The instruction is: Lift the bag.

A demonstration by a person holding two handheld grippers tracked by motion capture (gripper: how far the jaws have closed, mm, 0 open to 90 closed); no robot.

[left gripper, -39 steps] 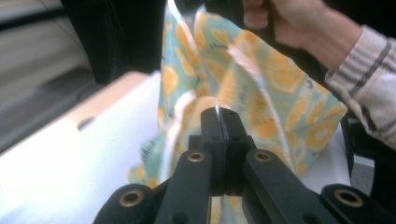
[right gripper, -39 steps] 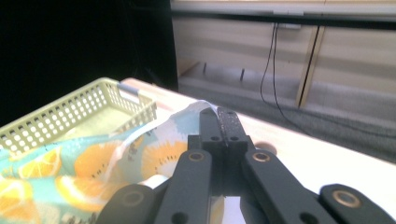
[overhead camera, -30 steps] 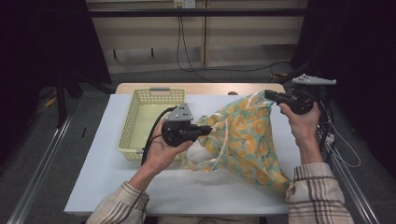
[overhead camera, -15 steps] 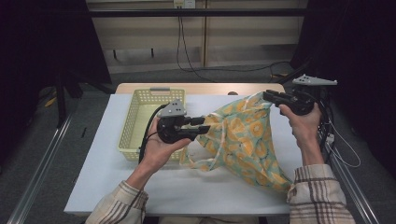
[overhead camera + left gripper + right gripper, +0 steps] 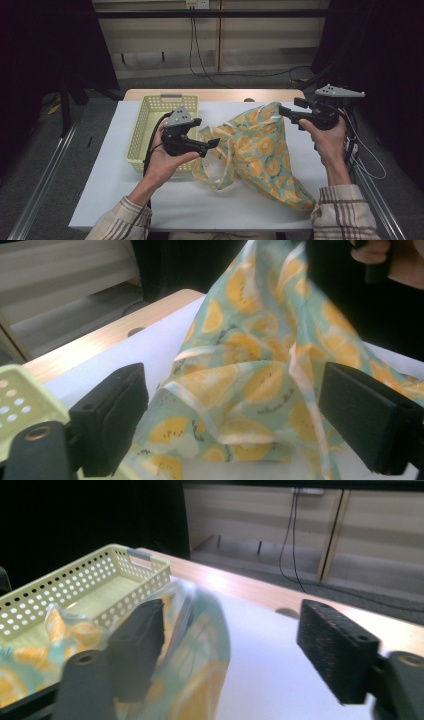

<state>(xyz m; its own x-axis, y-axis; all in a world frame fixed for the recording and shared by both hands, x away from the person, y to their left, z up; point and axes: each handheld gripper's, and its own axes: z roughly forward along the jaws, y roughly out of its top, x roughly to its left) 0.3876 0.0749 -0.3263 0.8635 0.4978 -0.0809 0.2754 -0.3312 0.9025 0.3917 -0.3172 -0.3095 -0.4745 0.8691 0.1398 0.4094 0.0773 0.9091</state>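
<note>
I have the cloth (image 5: 255,150) draped on the counter (image 5: 110,190) beside the basket (image 5: 150,125); left tool (image 5: 212,144) gapes wide, empty, at its hem; right tool (image 5: 283,110) likewise spread, cloth slack against one jaw; next, close left on hem.

Left gripper (image 5: 235,410) jaws wide apart, nothing clamped; lemon-print cloth (image 5: 260,375) hangs between and beyond them. Yellow basket (image 5: 20,400) corner outside the left-hand jaw. White table (image 5: 145,345) ahead; a hand (image 5: 387,260) above the right-hand jaw

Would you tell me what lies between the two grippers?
In the high view, only the lemon-print cloth stretches between the left gripper and right gripper.
</note>
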